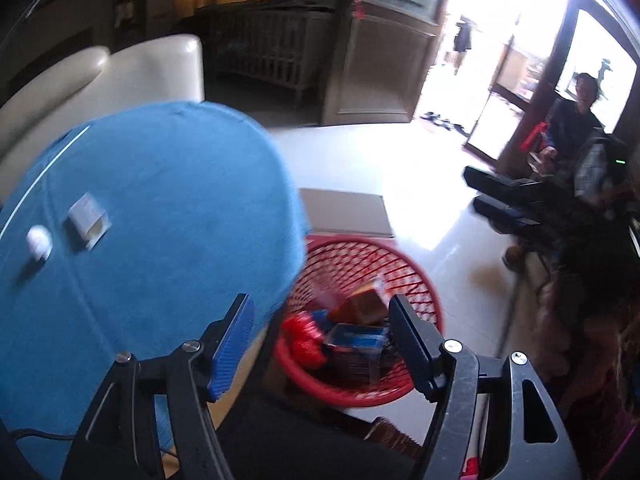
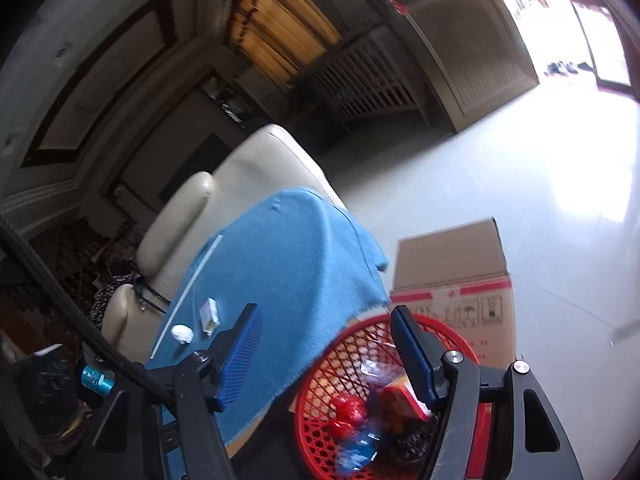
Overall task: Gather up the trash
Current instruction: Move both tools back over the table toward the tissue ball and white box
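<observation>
A red mesh basket (image 1: pixel 420 288) stands on the floor beside a table with a blue cloth (image 1: pixel 160 208). It holds red, blue and orange wrappers (image 1: pixel 352 332). On the cloth lie a crumpled white ball (image 1: pixel 39 242) and a small white carton (image 1: pixel 88 218). My left gripper (image 1: pixel 320 344) is open and empty above the basket's near side. My right gripper (image 2: pixel 326 354) is open and empty over the cloth's edge and the basket (image 2: pixel 360 340). The ball (image 2: pixel 182 335) and carton (image 2: pixel 210 314) lie left of its fingers. The right gripper also shows at far right in the left wrist view (image 1: pixel 480 194).
A cardboard box (image 2: pixel 452 268) stands behind the basket. A cream sofa (image 2: pixel 240 168) is beyond the table. A white strip (image 2: pixel 188 292) lies along the cloth's far edge. A person (image 1: pixel 580 120) is at the right by the bright doorway.
</observation>
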The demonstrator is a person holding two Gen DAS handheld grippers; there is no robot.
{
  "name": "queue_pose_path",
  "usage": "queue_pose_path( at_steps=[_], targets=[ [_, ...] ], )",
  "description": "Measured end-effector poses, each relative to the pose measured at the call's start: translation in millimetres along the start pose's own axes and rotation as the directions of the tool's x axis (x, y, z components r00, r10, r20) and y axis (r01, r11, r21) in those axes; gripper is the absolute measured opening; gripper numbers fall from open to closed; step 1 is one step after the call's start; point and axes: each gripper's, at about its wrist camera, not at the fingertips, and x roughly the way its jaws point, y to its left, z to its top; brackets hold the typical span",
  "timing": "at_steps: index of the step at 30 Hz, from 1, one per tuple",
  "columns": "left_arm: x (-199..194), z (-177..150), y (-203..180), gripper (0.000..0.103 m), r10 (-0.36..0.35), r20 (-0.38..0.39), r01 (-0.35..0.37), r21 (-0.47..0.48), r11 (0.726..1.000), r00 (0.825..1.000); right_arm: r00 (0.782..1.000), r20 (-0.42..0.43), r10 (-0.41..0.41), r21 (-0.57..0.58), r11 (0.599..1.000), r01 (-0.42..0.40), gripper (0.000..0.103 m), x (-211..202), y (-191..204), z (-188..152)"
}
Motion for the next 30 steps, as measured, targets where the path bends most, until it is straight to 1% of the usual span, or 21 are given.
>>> queue_pose_path(
  at_steps=[2, 4, 6, 8, 10, 13, 15, 16, 17, 19, 24, 30],
  targets=[
    [-2.4, -7.4, 13.8, 0.071, 0.04, 0.003, -0.04, -0.022, 0.999, 0.999, 1.0, 0.01, 0.007, -0.032, 0.999, -0.007, 0.07, -1.9, 8.5, -2.1],
    [-7.8, -18.4, 24.8, 0.071, 0.103, 0.017, -0.102, -0.029, 0.994, 0.995, 1.0, -0.003, 0.018, -0.057, 0.998, -0.019, 0.07, 0.8, 18.0, -5.0],
    [-16.7, -33.2, 37.8, 0.071, 0.162, 0.029, -0.161, -0.056, 0.985, 0.986, 0.999, -0.021, 0.033, -0.074, 0.997, -0.034, 0.07, 4.3, 27.5, -9.6],
    [-25.8, -42.9, 50.3, 0.071, 0.198, 0.034, -0.194, -0.098, 0.976, 0.98, 0.998, -0.044, 0.046, -0.095, 0.994, -0.05, 0.07, 9.8, 38.2, -16.3],
    [-37.3, -48.4, 60.8, 0.071, 0.242, 0.055, -0.233, -0.133, 0.963, 0.969, 0.996, -0.068, 0.056, -0.115, 0.991, -0.064, 0.07, 14.7, 48.8, -23.4],
    [-56.9, -53.2, 75.6, 0.071, 0.323, 0.095, -0.302, -0.186, 0.935, 0.941, 0.992, -0.102, 0.073, -0.144, 0.986, -0.088, 0.07, 20.2, 67.9, -34.9],
    [-68.2, -58.3, 79.2, 0.071, 0.368, 0.126, -0.339, -0.204, 0.919, 0.921, 0.989, -0.12, 0.083, -0.17, 0.98, -0.103, 0.07, 20.7, 79.6, -42.8],
    [-74.0, -61.6, 80.9, 0.071, 0.397, 0.145, -0.364, -0.209, 0.908, 0.906, 0.987, -0.13, 0.089, -0.194, 0.974, -0.114, 0.07, 20.9, 90.3, -48.1],
    [-77.0, -64.4, 81.3, 0.071, 0.415, 0.155, -0.38, -0.211, 0.9, 0.896, 0.986, -0.138, 0.093, -0.213, 0.969, -0.122, 0.07, 20.8, 97.6, -52.3],
    [-82.9, -71.3, 83.3, 0.072, 0.435, 0.17, -0.397, -0.215, 0.892, 0.884, 0.983, -0.152, 0.099, -0.246, 0.96, -0.135, 0.07, 21.5, 112.1, -60.3],
    [-92.3, -80.1, 91.5, 0.072, 0.437, 0.193, -0.39, -0.237, 0.89, 0.879, 0.977, -0.185, 0.108, -0.321, 0.933, -0.164, 0.07, 23.1, 145.0, -82.2],
    [-104.7, -89.6, 105.6, 0.072, 0.437, 0.21, -0.375, -0.278, 0.885, 0.875, 0.973, -0.207, 0.105, -0.364, 0.914, -0.176, 0.07, 25.0, 166.3, -97.8]
  ],
)
